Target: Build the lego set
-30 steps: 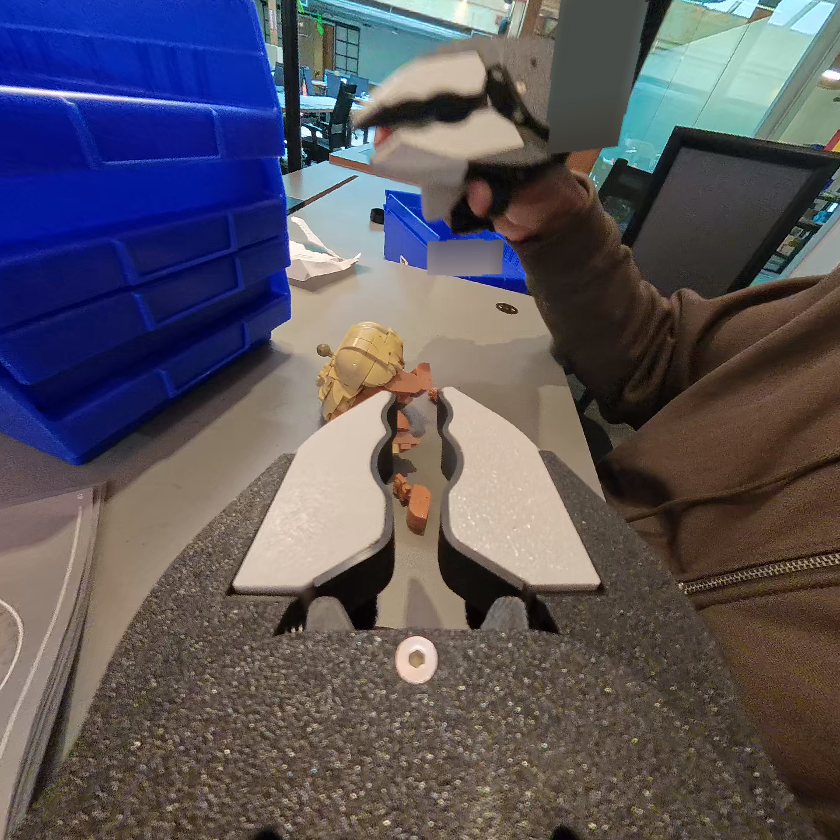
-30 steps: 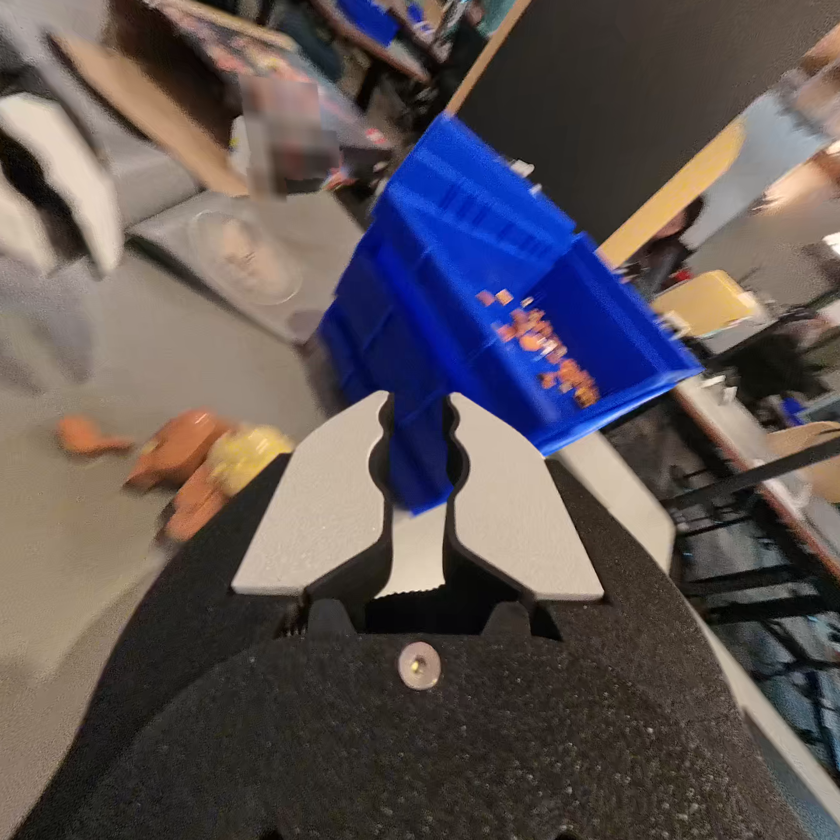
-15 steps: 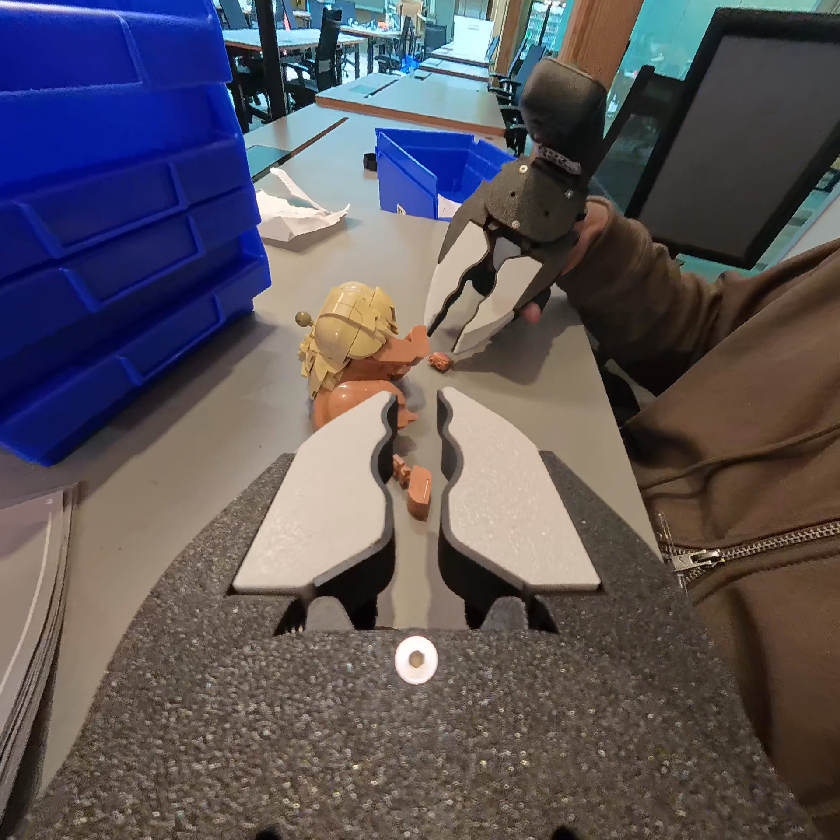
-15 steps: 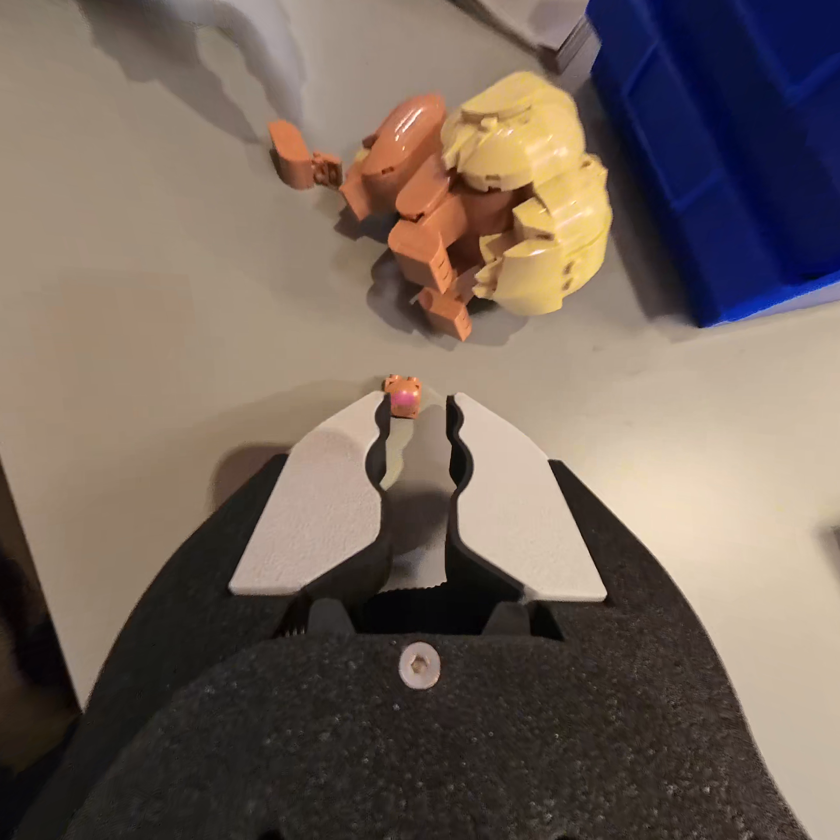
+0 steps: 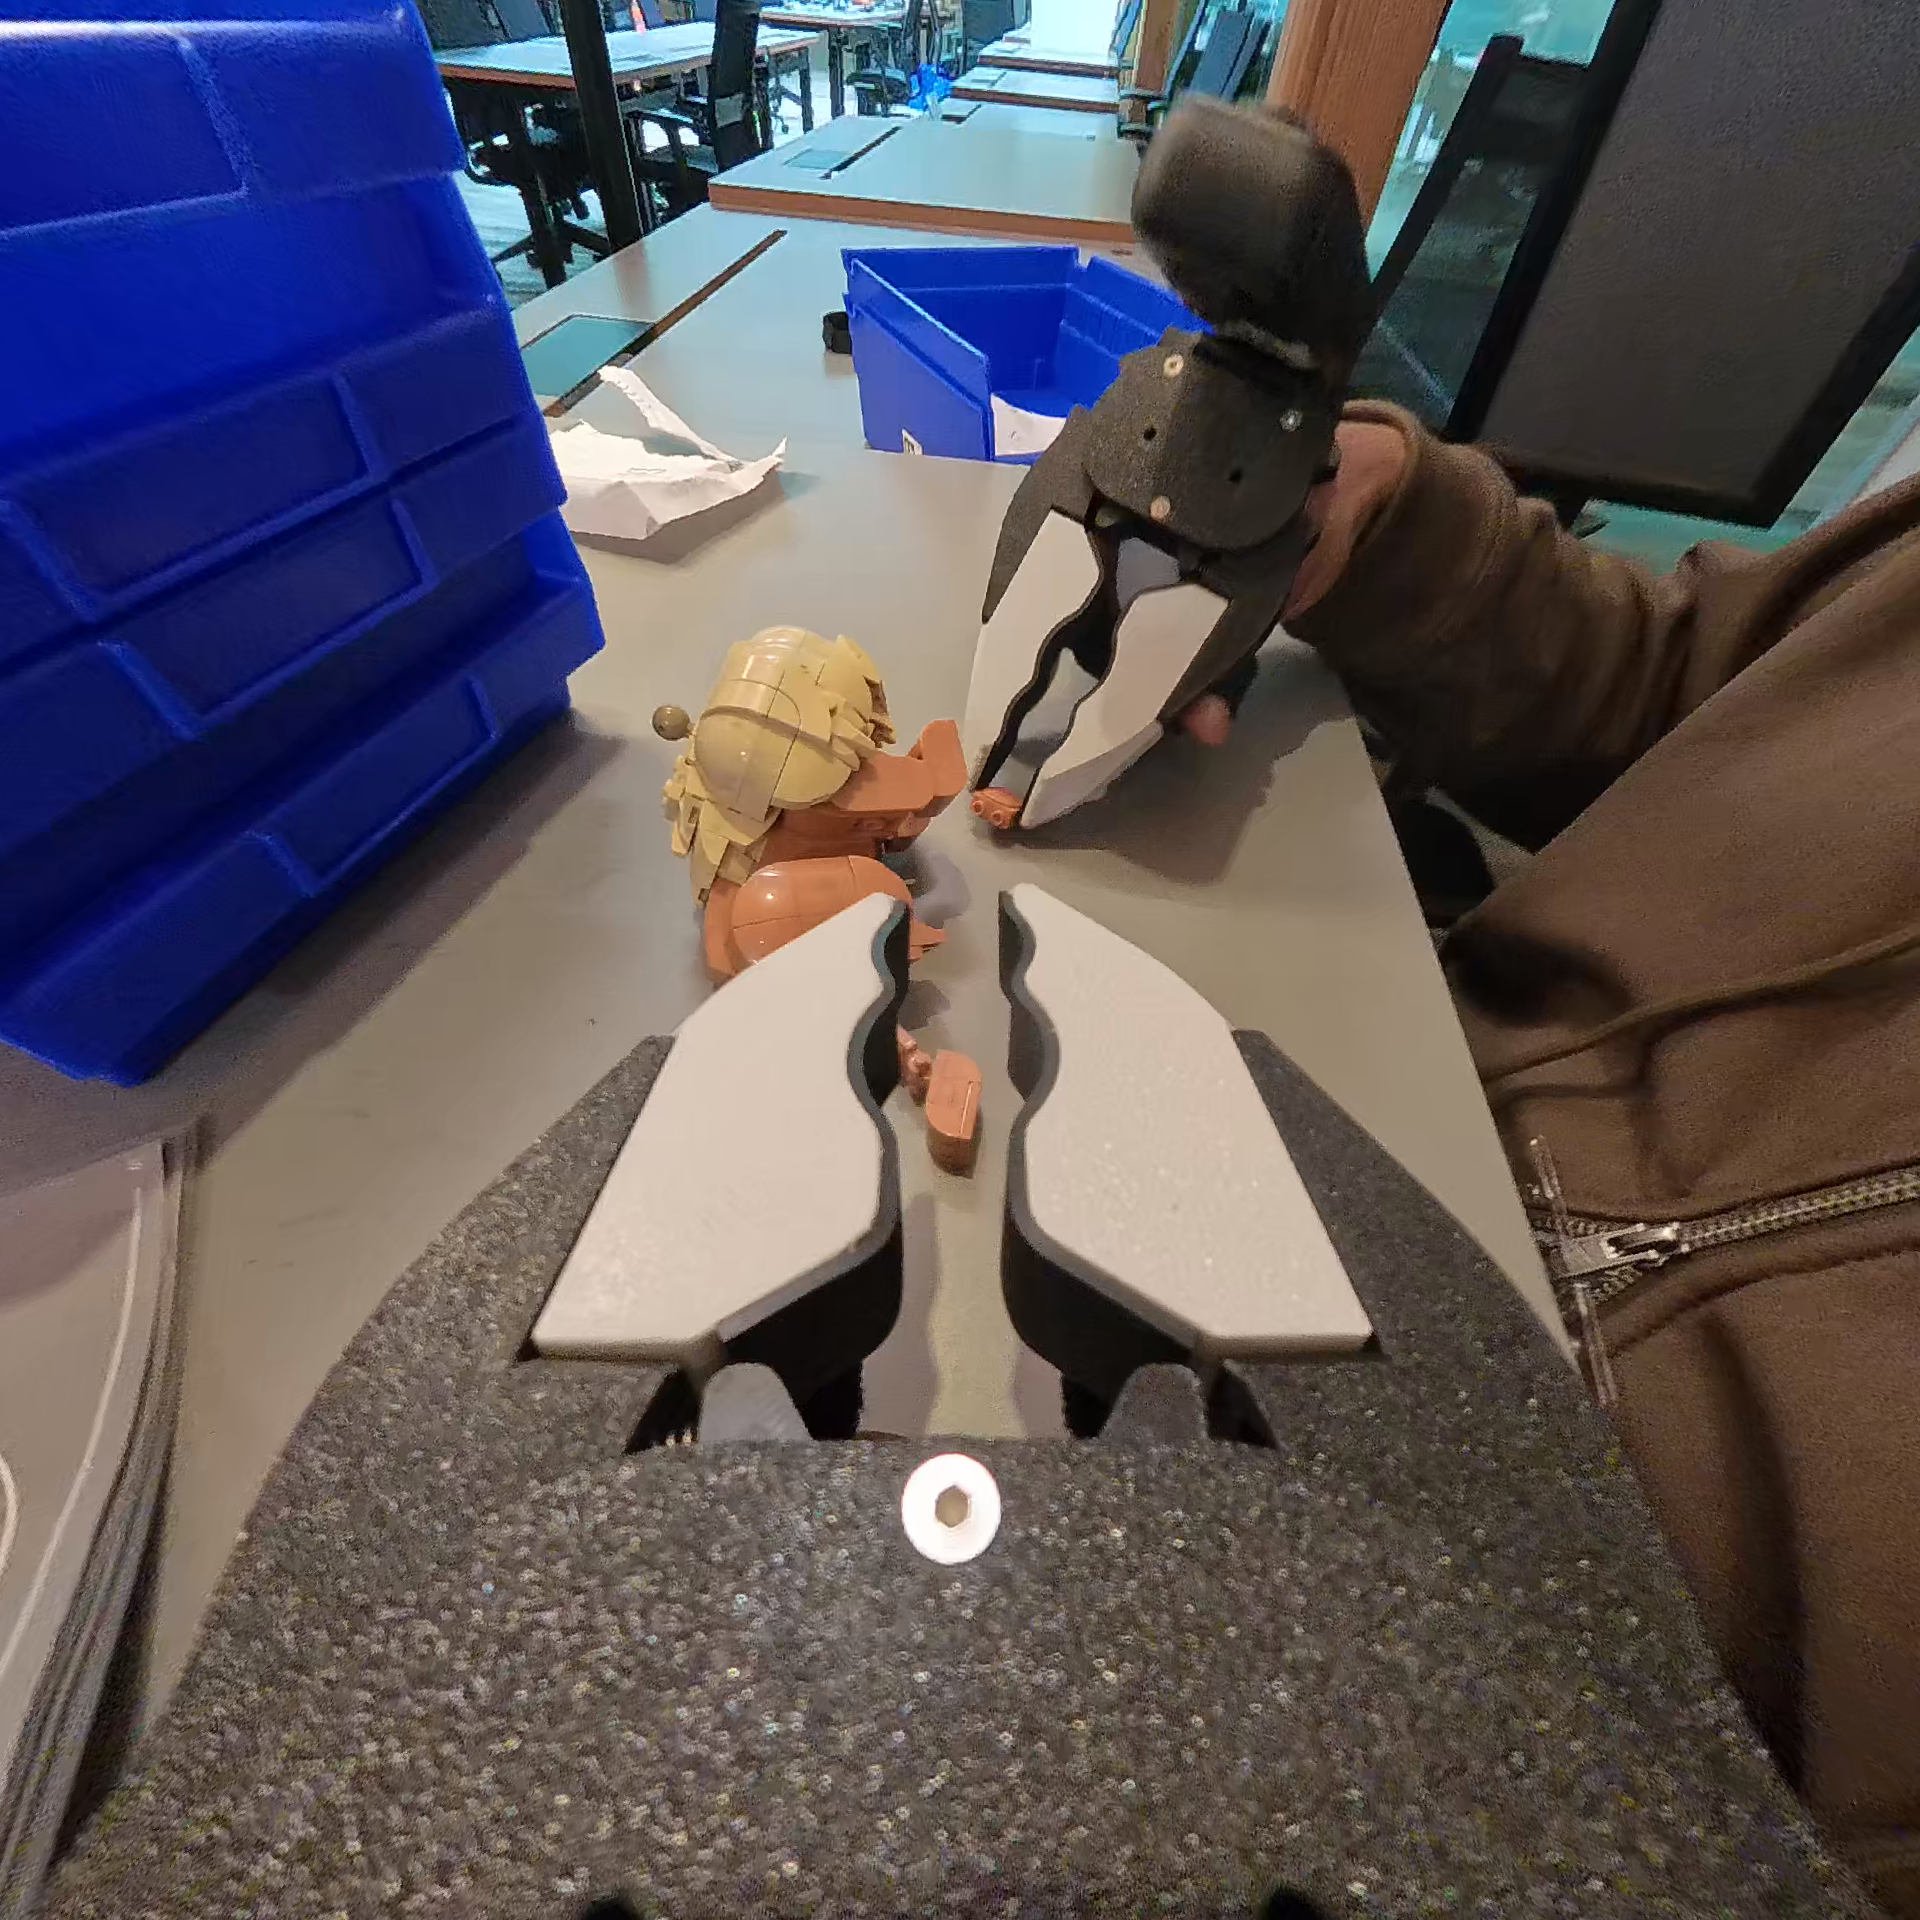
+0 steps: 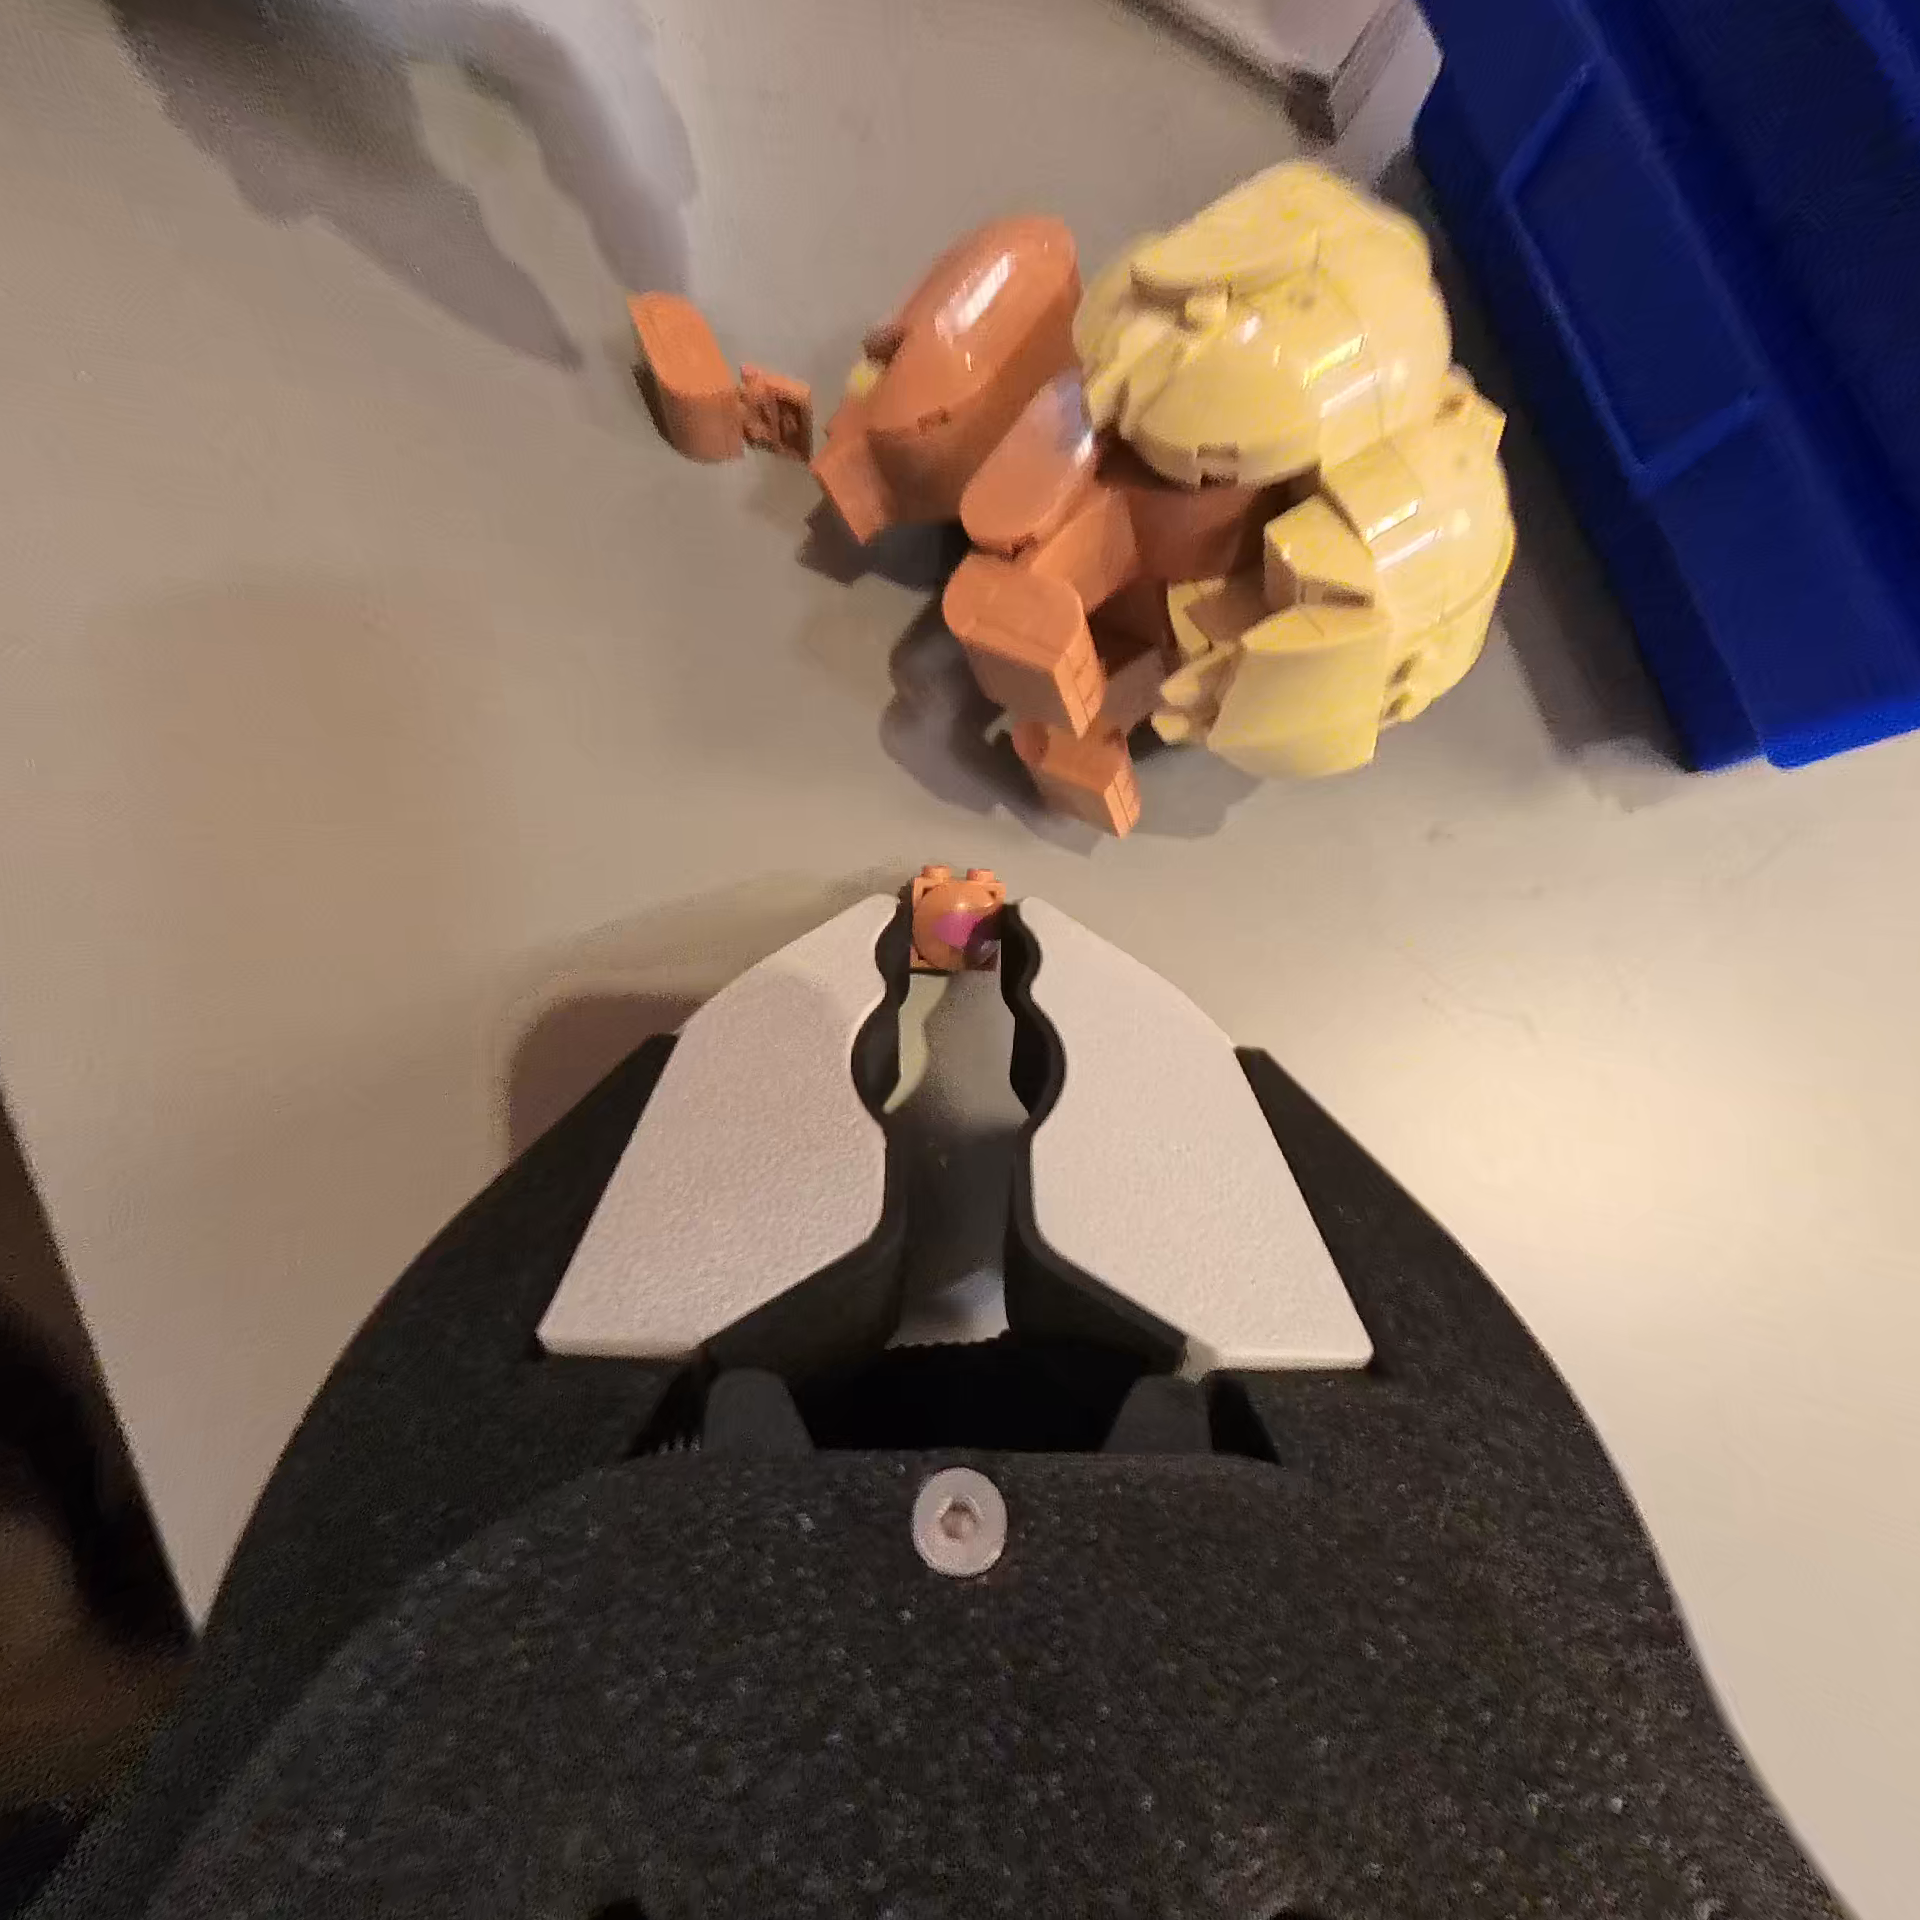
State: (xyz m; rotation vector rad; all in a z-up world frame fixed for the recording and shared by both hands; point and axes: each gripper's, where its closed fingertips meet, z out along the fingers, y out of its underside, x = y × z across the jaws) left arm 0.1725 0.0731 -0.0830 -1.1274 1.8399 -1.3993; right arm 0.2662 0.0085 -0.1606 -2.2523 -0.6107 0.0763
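While I scan from the left, I see the stacked blue bins (image 5: 239, 499) filling that side of the grey counter (image 5: 1174, 904), with a crumpled white paper (image 5: 655, 473) behind them and a smaller blue bin (image 5: 935, 364) farther back. Just right of the stack lies the half-built lego figure (image 5: 800, 779), tan shell over brown body, on its side on the counter. My left tool (image 5: 948, 925) hovers low in front of it, its jaws a narrow gap apart and gripping nothing; a loose brown limb piece (image 5: 951, 1107) lies on the counter between its fingers. Farther right, my right tool (image 6: 956, 914) tips down to the counter, its tips closed around a small brown piece (image 6: 954, 925) with a pink mark, which sits just beside the figure's near end. Behind it comes a hand (image 5: 1340, 530) in a brown sleeve (image 5: 1558, 623).
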